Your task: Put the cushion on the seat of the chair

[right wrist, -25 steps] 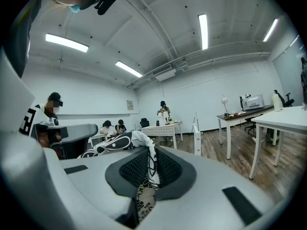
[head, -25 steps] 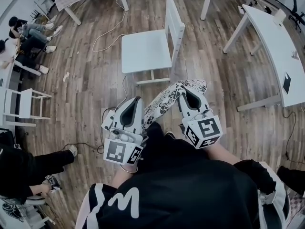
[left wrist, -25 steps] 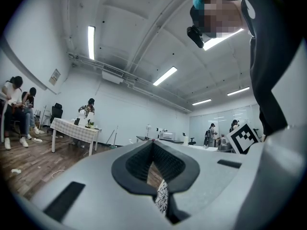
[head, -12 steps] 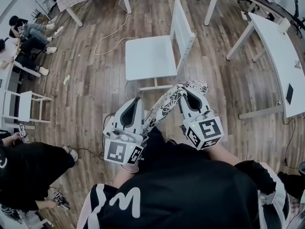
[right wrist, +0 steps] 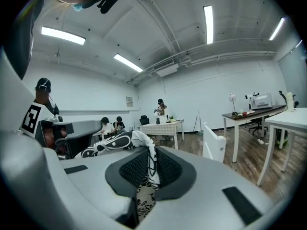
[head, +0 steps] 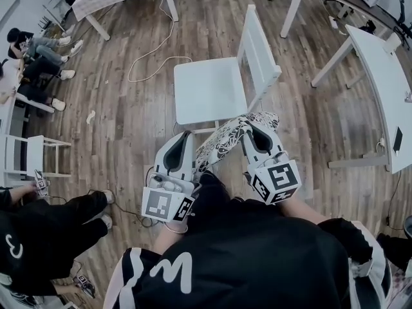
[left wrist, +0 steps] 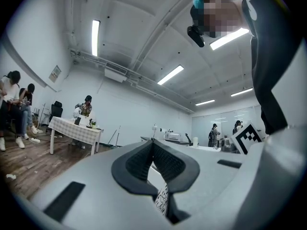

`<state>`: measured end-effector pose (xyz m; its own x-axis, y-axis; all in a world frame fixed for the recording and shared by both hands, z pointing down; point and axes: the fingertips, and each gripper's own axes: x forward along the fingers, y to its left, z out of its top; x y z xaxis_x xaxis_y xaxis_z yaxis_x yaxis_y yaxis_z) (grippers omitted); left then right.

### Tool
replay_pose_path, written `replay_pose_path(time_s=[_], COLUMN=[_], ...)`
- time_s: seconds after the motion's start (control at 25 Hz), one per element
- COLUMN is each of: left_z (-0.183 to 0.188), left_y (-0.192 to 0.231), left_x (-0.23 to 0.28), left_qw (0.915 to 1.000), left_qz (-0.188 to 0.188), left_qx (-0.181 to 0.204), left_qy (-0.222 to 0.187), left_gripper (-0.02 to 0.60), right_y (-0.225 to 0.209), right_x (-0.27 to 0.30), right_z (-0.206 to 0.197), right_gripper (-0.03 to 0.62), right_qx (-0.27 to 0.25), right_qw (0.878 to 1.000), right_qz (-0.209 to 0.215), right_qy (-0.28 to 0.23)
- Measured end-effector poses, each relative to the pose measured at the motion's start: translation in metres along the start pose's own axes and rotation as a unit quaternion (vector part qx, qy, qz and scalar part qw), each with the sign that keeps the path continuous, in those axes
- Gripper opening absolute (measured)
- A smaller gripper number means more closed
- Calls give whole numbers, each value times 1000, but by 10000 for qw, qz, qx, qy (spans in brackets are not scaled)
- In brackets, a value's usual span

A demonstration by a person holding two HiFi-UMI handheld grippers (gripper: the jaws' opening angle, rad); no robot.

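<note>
The patterned cushion (head: 226, 138) hangs in the air between the two tongs, in front of the person's body and not yet on the chair (head: 222, 76). The left tongs (head: 186, 137) are closed on its left edge: in the left gripper view a strip of the printed fabric shows pinched low between the pads. The right tongs (head: 252, 126) are clamped on its right edge, where the cloth folds up through the jaws in the right gripper view.

The cushion's long axis runs from one pair of tongs to the other. In the head view it slants upward to the right, so the right end sits a little further forward. The white seat (head: 206, 95) lies straight ahead of both tongs, just beyond the cushion's far edge, with the backrest (head: 259, 47) standing along its right side. The right tongs are therefore nearer the backrest and the left tongs nearer the seat's open front. The coming move looks like a plain carry forward over the seat — the right end would land by the backrest — followed by laying the cushion flat
</note>
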<state>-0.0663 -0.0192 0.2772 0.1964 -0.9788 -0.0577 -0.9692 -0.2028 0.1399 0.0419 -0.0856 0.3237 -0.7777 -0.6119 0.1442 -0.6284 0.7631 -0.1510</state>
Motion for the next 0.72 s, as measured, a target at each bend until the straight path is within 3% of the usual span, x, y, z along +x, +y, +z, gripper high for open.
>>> replay_pose_path(time_s=[0.72], left_z=[18], left_y=[89], left_x=[76], left_qw=[9992], left_qz=[-380], left_qx=[-23], left_qy=[91], left_gripper=[3], right_y=[-21], right_x=[99], right_z=[23], right_gripper=[33], right_qx=[129], right_qw=[9989], right_qz=[-453], right_qy=[60])
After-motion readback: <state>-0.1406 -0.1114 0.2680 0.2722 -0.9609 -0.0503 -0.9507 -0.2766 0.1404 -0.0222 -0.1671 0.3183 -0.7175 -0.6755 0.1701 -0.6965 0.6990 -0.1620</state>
